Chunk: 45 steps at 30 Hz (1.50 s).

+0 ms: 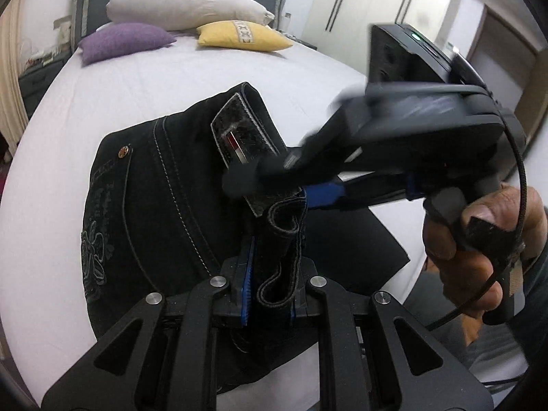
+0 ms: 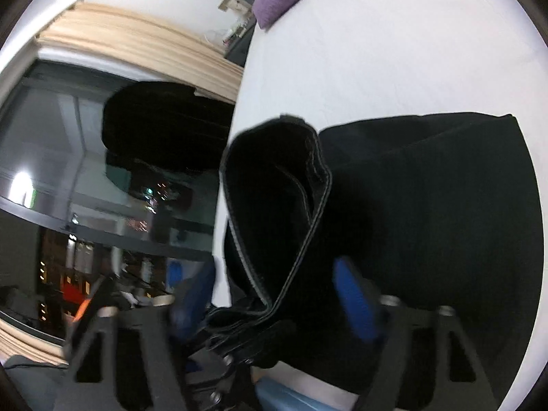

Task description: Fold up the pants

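Observation:
Black jeans (image 1: 154, 202) lie on a white bed (image 1: 61, 109), with the back pocket, rivet and leather waist patch facing up. My left gripper (image 1: 270, 284) is shut on the bunched waistband edge, which stands folded between its blue pads. My right gripper (image 1: 308, 188) comes in from the right and reaches the same waistband near the patch. In the right wrist view the right gripper (image 2: 274, 294) is open, its blue pads (image 2: 352, 301) spread either side of the raised waistband fold (image 2: 277, 205). The pant legs (image 2: 445, 222) lie flat behind.
A white pillow (image 1: 185, 3), a purple cushion (image 1: 123, 39) and a yellow cushion (image 1: 243, 36) sit at the head of the bed. Wardrobe doors (image 1: 370, 0) stand at the back right. The bed's left edge (image 2: 236, 109) drops beside a window and curtain (image 2: 137, 44).

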{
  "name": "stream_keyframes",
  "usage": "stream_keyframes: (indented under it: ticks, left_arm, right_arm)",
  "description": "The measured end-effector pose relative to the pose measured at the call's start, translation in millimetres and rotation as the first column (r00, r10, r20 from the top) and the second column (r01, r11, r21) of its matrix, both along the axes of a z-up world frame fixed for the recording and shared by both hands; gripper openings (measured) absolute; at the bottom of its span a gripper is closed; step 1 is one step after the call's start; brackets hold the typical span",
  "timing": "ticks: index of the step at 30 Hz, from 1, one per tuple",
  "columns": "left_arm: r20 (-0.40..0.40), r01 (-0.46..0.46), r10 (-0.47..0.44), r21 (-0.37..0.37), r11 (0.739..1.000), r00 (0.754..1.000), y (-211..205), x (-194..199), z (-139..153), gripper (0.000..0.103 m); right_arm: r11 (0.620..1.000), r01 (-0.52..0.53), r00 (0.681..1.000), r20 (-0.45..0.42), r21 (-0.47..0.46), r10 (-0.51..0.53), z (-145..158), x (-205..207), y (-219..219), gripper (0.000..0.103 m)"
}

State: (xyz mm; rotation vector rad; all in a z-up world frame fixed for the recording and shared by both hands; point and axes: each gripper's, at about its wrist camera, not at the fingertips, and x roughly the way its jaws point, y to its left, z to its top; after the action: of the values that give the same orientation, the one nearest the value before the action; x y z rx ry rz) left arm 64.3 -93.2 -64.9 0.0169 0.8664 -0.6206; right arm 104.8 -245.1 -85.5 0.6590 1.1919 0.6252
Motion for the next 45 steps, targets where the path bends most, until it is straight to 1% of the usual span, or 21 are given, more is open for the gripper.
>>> stream_keyframes:
  ticks: [1,2,3,6,9,12,14,20,23,26,32,36,37,38,39,40,41,42,43,44,45]
  left_arm:
    - [0.004,0.003,-0.003,0.01,1.0,1.0,2,-1,0,0.013]
    - [0.005,0.009,-0.009,0.014,1.0,1.0,-1,-2,-1,0.013]
    - [0.004,0.016,-0.016,0.013,1.0,1.0,0,-11,0,0.013]
    - [0.004,0.048,-0.048,0.017,0.999,0.999,-14,-15,1,0.013]
    - [0.005,0.088,-0.088,0.035,0.996,0.996,-41,-15,0,0.013]
    - [-0.006,0.123,-0.123,0.051,0.991,0.992,-70,-12,-5,0.013]
    - [-0.016,0.13,-0.129,0.059,0.99,0.991,-84,-9,-5,0.013]
    - [-0.026,0.147,-0.145,0.105,0.984,0.989,-126,-4,-18,0.013]
    - [-0.033,0.152,-0.149,0.121,0.981,0.988,-138,-3,-25,0.013]
    - [-0.022,0.164,-0.162,0.134,0.977,0.986,-146,-8,-29,0.013]
    - [-0.017,0.184,-0.183,0.141,0.973,0.983,-150,-14,-29,0.013]
    - [0.0,0.19,-0.192,0.152,0.97,0.981,-152,-11,-36,0.015]
    - [0.0,0.195,-0.197,0.157,0.968,0.98,-152,-10,-41,0.017]
    - [-0.009,0.196,-0.197,0.157,0.968,0.98,-153,-9,-47,0.024]
    - [-0.024,0.201,-0.199,0.145,0.969,0.98,-151,-9,-50,0.027]
    - [-0.035,0.2,-0.197,0.119,0.973,0.98,-148,-9,-50,0.029]
    - [-0.043,0.203,-0.2,0.096,0.974,0.979,-144,-10,-48,0.036]
    - [-0.062,0.217,-0.214,0.063,0.974,0.975,-138,-12,-43,0.045]
    - [-0.084,0.23,-0.228,0.017,0.973,0.97,-128,-15,-37,0.059]
    - [-0.087,0.227,-0.227,-0.017,0.974,0.97,-118,-18,-30,0.064]
    - [-0.083,0.221,-0.224,-0.042,0.974,0.971,-106,-22,-23,0.066]
  right_arm:
    - [0.999,0.002,1.0,0.003,-0.035,-0.002,0,0,0,0.035]
    - [0.999,0.005,1.0,0.004,-0.045,-0.005,0,-2,-3,0.029]
    - [0.999,0.01,1.0,0.007,-0.045,-0.009,-1,-2,-4,0.023]
    - [0.998,0.029,0.999,0.02,-0.056,-0.028,3,-7,-23,0.019]
    - [0.996,0.058,0.998,0.027,-0.067,-0.056,4,-12,-43,0.016]
    - [0.994,0.081,0.996,0.026,-0.079,-0.079,0,-17,-61,0.015]
    - [0.992,0.097,0.995,0.019,-0.079,-0.095,-6,-17,-77,0.015]
    - [0.991,0.109,0.994,0.008,-0.078,-0.109,-16,-13,-95,0.014]
    - [0.991,0.108,0.994,-0.009,-0.083,-0.109,-26,-10,-102,0.014]
    - [0.99,0.118,0.993,-0.006,-0.077,-0.119,-29,-14,-107,0.014]
    - [0.987,0.151,0.988,-0.004,-0.061,-0.152,-35,-25,-114,0.014]
    - [0.981,0.183,0.983,-0.018,-0.06,-0.184,-42,-27,-121,0.013]
    - [0.98,0.187,0.982,-0.026,-0.067,-0.189,-46,-26,-120,0.014]
    - [0.981,0.175,0.983,-0.038,-0.08,-0.179,-53,-24,-118,0.015]
    - [0.983,0.167,0.984,-0.043,-0.079,-0.171,-58,-23,-118,0.015]
    - [0.984,0.171,0.984,-0.048,-0.048,-0.174,-65,-23,-121,0.015]
    - [0.984,0.178,0.983,-0.049,-0.016,-0.178,-67,-25,-124,0.015]
    - [0.983,0.186,0.982,-0.049,0.01,-0.185,-67,-28,-127,0.017]
    - [0.981,0.191,0.981,-0.045,0.021,-0.19,-66,-31,-129,0.018]
    - [0.98,0.196,0.98,-0.04,0.021,-0.195,-64,-34,-130,0.023]
    - [0.979,0.203,0.979,-0.038,0.017,-0.202,-61,-37,-132,0.026]
